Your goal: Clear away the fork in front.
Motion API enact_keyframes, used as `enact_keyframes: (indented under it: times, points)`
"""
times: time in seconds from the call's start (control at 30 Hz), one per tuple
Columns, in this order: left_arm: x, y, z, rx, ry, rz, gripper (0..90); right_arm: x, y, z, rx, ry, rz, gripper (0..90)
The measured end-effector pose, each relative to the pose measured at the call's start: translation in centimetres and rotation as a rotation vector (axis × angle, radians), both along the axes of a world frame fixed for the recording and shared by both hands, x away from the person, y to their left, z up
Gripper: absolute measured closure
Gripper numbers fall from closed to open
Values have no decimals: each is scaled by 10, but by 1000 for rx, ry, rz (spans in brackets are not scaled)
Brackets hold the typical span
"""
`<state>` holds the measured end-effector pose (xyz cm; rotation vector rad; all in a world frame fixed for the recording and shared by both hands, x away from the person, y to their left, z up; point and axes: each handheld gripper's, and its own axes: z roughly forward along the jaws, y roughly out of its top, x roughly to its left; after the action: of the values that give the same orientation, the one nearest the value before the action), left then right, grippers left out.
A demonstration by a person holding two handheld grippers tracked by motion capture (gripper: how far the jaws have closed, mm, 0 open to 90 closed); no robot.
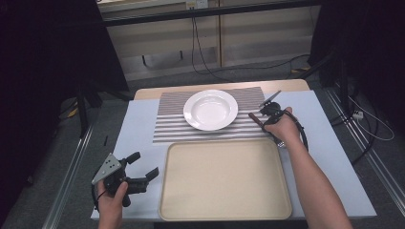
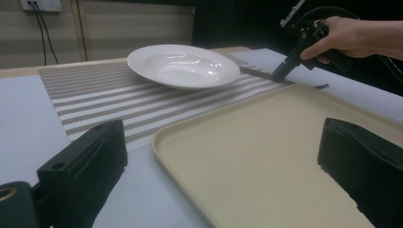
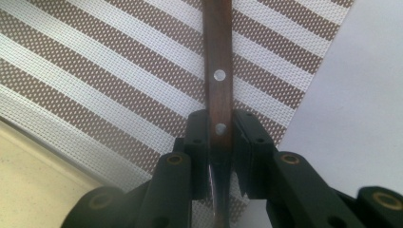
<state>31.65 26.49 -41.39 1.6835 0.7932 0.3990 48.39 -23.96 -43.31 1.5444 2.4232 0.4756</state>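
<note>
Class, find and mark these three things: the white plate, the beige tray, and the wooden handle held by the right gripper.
white plate (image 1: pixel 210 109), high view, centre of its bowl.
beige tray (image 1: pixel 224 179), high view, bare middle of its floor.
wooden handle (image 3: pixel 217 57), right gripper view, wood above the upper rivet.

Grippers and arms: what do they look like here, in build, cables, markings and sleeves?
Both are black pistol-grip tools. The left gripper has two blocky black fingers, a grey three-cornered plate with dots on top, and a black cable looping by the wrist. The right gripper trails a black cable too; brass-coloured rivets show near its fingers. Forearms are bare, no sleeves.
</note>
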Motion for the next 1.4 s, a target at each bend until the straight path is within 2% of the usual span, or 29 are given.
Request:
enact_keyframes:
  times: [0.1, 0.27, 0.5, 0.53, 0.6, 0.7, 0.9, 0.97, 1.03, 1.1, 1.2, 1.27, 1.3, 1.4]
  points:
    - [1, -1, 0, 1, 3, 4, 28, 2, -3, 0, 28, 17, -7, 770]
    - [1, -3, 0, 11, 4, -5, 28, 6, -5, 0, 41, 43, 5, 773]
    - [0, -4, 0, 14, 5, -7, 28, 6, -3, -1, 33, 23, 1, 784]
    - [0, -4, 0, 16, 3, -6, 29, 6, -4, -1, 43, 27, -8, 785]
    - [0, -5, 0, 14, 4, -7, 28, 6, -2, -1, 23, 26, 6, 786]
    - [1, -5, 0, 9, 5, -6, 28, 6, -3, 0, 34, 27, -3, 787]
    - [2, -4, -1, 10, 4, -7, 29, 6, -1, 2, 19, 26, -4, 788]
    - [2, -3, -1, 7, 5, 0, 29, 6, -2, 3, 30, 11, 4, 788]
    - [3, -2, -1, 5, 5, 0, 29, 5, -3, 7, 46, -23, -8, 788]
    - [4, -2, -1, 6, 9, 2, 29, 4, -8, 12, 104, -59, -26, 788]
    - [4, -1, -1, 14, 7, -1, 29, 0, -12, 19, 134, -128, -38, 789]
    - [3, -1, -1, 12, 6, -1, 29, -2, -15, 25, 160, -150, -37, 789]
    - [3, -1, -1, 9, 7, 1, 29, -4, -16, 28, 158, -172, -36, 789]
    - [2, -1, 0, 8, 5, 0, 29, -10, -21, 37, 230, -209, -44, 789]
